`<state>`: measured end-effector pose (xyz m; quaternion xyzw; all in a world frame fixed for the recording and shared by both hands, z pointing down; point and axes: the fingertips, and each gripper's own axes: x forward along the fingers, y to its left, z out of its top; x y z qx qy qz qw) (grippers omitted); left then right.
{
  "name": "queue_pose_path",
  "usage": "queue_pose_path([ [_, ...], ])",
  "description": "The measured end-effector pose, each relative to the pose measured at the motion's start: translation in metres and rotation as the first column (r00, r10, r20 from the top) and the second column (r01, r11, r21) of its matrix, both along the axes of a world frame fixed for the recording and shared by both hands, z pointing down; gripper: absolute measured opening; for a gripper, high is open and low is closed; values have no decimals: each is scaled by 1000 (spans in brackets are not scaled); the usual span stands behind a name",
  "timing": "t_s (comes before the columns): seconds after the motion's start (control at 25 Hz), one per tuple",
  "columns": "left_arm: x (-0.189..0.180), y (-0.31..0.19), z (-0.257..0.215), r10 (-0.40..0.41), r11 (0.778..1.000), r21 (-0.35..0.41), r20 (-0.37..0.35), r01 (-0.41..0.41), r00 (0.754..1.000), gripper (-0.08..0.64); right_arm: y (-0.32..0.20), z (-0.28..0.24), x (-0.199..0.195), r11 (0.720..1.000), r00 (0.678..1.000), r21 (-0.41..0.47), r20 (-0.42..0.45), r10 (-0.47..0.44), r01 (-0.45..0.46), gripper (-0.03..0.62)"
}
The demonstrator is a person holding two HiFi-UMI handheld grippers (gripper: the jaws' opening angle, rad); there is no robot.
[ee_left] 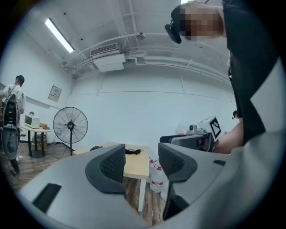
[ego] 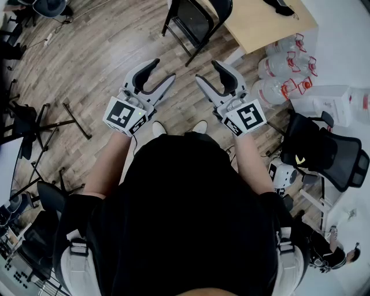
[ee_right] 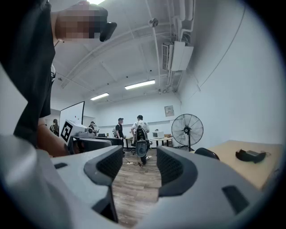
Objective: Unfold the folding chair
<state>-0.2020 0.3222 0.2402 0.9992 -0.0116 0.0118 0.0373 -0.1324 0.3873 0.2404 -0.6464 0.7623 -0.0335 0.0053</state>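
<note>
While you stand on the wooden floor [ego: 87, 46] facing the table [ego: 272, 17], the black folding chair [ego: 193, 23] waits beside it, well ahead of you. It looks untouched, so the approach comes first. Your left gripper [ego: 163, 69] and right gripper [ego: 206, 70] are level, spread and empty.

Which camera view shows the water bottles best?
The head view: the water bottles cluster beside the table, seen from above. The left gripper view shows only a few, partly hidden; the right gripper view shows none.
</note>
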Motion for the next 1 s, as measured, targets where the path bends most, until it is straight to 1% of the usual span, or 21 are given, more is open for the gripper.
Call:
queue_pose_path([
  [0.24,9,14,5,-13,1000,15,18,12,1000,224,13,0,11,1000,1000,0,2,-3,3,227],
  [0.44,15,30,9,-27,999,19,33,27,999,224,30,1,19,1000,998,3,57,-12,12,227],
  [0.6,26,45,11,-32,999,24,41,31,999,224,45,5,29,1000,999,1,40,-12,12,227],
  [0.76,41,60,10,-43,999,25,46,42,998,224,59,5,46,1000,999,13,34,-17,17,227],
  [1.0,74,83,10,-64,997,37,58,62,996,221,80,9,76,999,998,15,30,-46,45,227],
])
